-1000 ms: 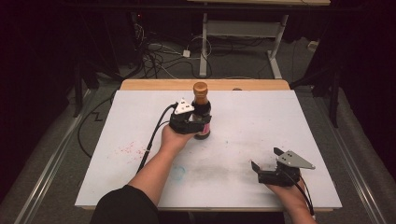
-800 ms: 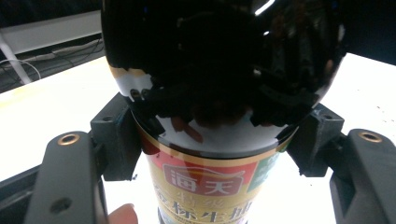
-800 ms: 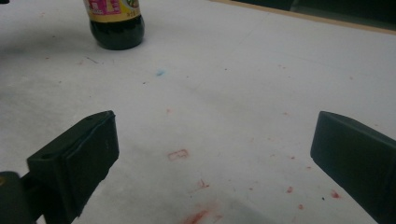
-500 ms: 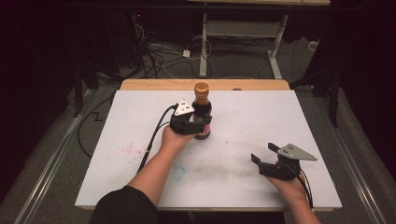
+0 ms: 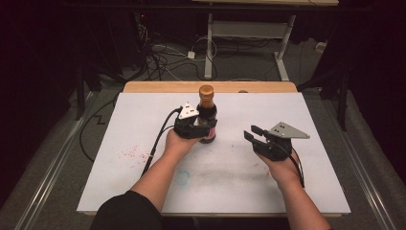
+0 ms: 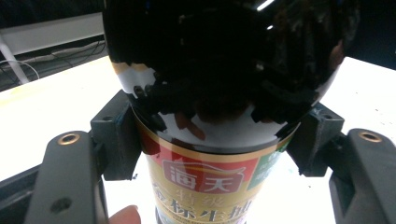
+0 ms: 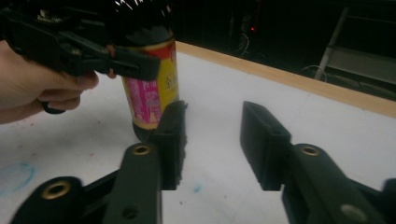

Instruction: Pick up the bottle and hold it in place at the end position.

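The bottle [image 5: 207,115] stands upright on the white table [image 5: 143,167], a little behind its middle, dark glass full of some near-black liquid, with a brown screw cap [image 5: 206,90] on top. Its shoulder is round and glossy, throwing back reflections; below that runs a printed paper label in red, gold and green, pink on the side that faces the right gripper view. The left gripper [image 5: 194,128] is clamped on the bottle's body, one black jaw pressed against each side at label height. The right gripper [image 5: 251,133] hangs above the table well to the right of the bottle, its ribbed black jaws pointing toward it; they have just been closing, and nothing sits between them, a clear gap remaining. The tabletop is matte, marked with faint red specks and a bluish smear near the front, with a bare wooden strip [image 5: 158,86] along the far edge.
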Action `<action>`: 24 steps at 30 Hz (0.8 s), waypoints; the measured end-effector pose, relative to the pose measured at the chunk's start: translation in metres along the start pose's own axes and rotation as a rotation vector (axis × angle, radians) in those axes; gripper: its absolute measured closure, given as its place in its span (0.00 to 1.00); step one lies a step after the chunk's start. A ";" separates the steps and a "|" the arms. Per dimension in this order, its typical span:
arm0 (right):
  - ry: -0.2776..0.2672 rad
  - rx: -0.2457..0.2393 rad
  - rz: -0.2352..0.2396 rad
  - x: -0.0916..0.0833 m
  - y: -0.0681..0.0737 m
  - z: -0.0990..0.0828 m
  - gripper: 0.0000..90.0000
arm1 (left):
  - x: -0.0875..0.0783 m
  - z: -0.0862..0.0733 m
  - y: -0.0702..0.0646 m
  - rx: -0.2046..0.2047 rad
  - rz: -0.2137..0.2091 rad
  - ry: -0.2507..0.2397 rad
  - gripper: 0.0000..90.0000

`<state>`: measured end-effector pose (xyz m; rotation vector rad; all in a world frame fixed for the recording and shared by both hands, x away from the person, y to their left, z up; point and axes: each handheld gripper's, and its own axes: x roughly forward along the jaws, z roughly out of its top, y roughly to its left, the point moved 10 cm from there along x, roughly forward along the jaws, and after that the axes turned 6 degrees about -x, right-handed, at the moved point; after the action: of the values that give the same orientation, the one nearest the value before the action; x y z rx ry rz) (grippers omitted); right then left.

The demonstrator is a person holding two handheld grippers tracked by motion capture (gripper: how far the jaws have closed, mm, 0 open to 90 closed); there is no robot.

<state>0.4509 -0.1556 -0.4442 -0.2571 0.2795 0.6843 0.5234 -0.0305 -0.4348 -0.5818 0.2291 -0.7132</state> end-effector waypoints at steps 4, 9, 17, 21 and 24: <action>-0.011 -0.005 0.021 0.010 0.004 0.014 0.83 | 0.000 0.000 0.000 -0.001 0.003 -0.001 0.32; -0.026 -0.005 0.033 0.020 0.005 0.028 0.94 | 0.000 0.000 0.000 -0.003 0.002 -0.001 0.32; -0.043 -0.025 0.034 0.029 0.005 0.047 1.00 | 0.000 0.000 0.000 -0.003 0.000 -0.005 0.32; -0.047 -0.035 0.035 0.033 0.007 0.054 1.00 | 0.000 0.000 0.000 0.001 -0.002 -0.004 0.32; -0.044 -0.042 0.036 0.037 0.008 0.058 1.00 | 0.000 0.000 0.000 0.001 -0.001 -0.004 0.32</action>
<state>0.4834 -0.1093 -0.4033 -0.2770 0.2286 0.7308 0.5232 -0.0304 -0.4352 -0.5827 0.2253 -0.7132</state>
